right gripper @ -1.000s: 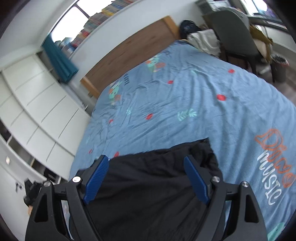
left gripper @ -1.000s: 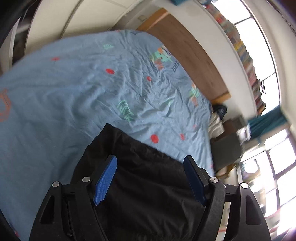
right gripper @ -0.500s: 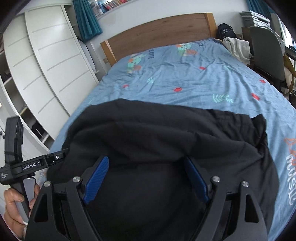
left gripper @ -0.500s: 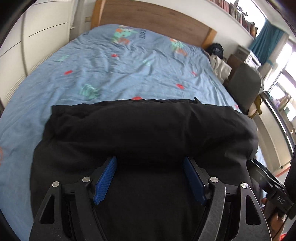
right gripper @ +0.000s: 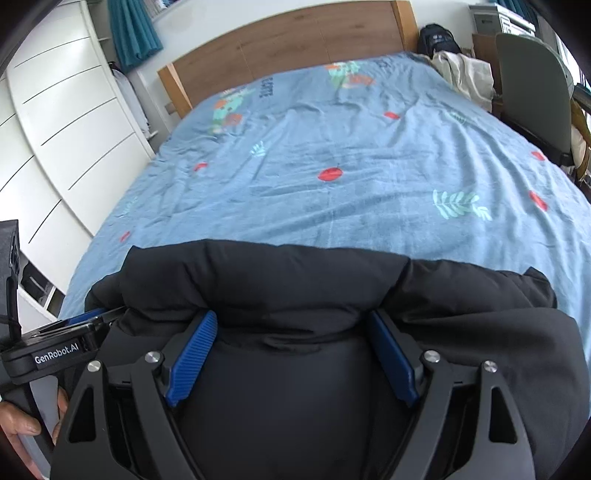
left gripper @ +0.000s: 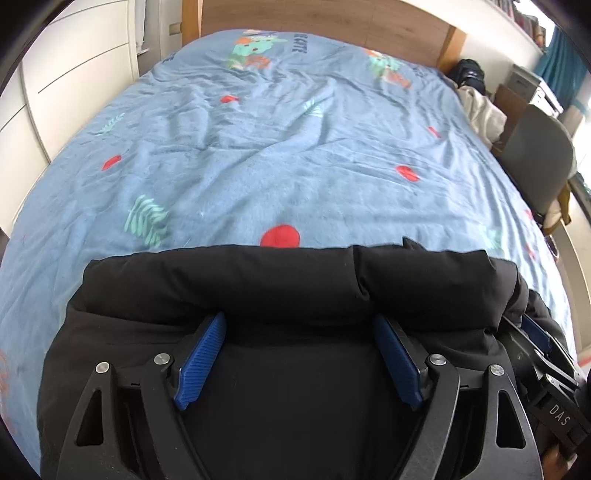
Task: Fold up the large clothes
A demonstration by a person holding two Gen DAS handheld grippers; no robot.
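Left wrist view. Left claw [left gripper: 297,354] angled down over the near end of the bed [left gripper: 295,155]. Jaws wide, having just opened further; the black jacket [left gripper: 295,280] fills the gap between the blue pads [left gripper: 201,360], but I cannot tell whether they press it. Jacket lies on the blue sheet under and ahead of the claw, its puffy folded edge just past the fingertips. Right claw [left gripper: 532,332] just to the right, its blue pad at the jacket's right end. Far ahead: wooden headboard [left gripper: 332,22]. Ahead right, beside the bed: grey chair [left gripper: 535,155].

Right wrist view. Right claw [right gripper: 291,350] likewise tilted down, jaws spread wide, jacket [right gripper: 295,280] bulging between the pads [right gripper: 190,356]; contact not readable. Jacket's rolled edge sits just beyond the tips, the rest under the claw and off to its right. Left claw [right gripper: 92,319] to the left, touching the jacket's left end; a hand [right gripper: 22,432] grips its handle at lower left. White wardrobe [right gripper: 55,147] left of the bed, headboard [right gripper: 288,40] far ahead, chair [right gripper: 532,92] ahead right.
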